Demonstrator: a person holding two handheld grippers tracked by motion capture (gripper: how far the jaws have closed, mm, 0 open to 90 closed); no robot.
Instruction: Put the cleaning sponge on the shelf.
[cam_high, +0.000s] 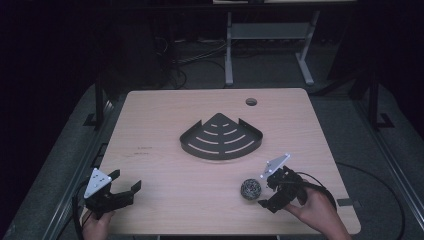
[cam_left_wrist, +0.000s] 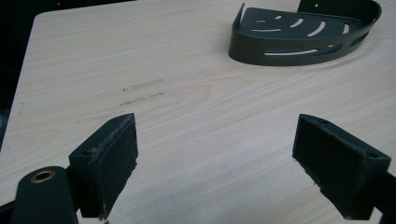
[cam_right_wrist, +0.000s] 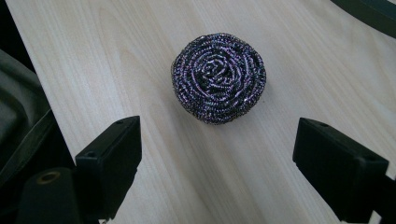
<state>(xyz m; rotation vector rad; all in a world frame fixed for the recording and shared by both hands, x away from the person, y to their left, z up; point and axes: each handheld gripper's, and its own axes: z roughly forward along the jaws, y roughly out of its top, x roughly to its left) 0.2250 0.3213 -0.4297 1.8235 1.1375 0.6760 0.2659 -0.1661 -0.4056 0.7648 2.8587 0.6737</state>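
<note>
The right gripper view shows the right hand-held gripper (cam_right_wrist: 217, 163) wide open and empty, with the steel scrubber (cam_right_wrist: 218, 77) just ahead between its jaws, so push straight forward, then squeeze gently.

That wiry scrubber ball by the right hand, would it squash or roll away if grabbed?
The steel wool scrubber is coiled wire with gaps, so it will probably squash a little and spring back. It looks light for its size. It sits flat on the table, so it may slide more than roll. The right gripper is open just short of it.
</note>
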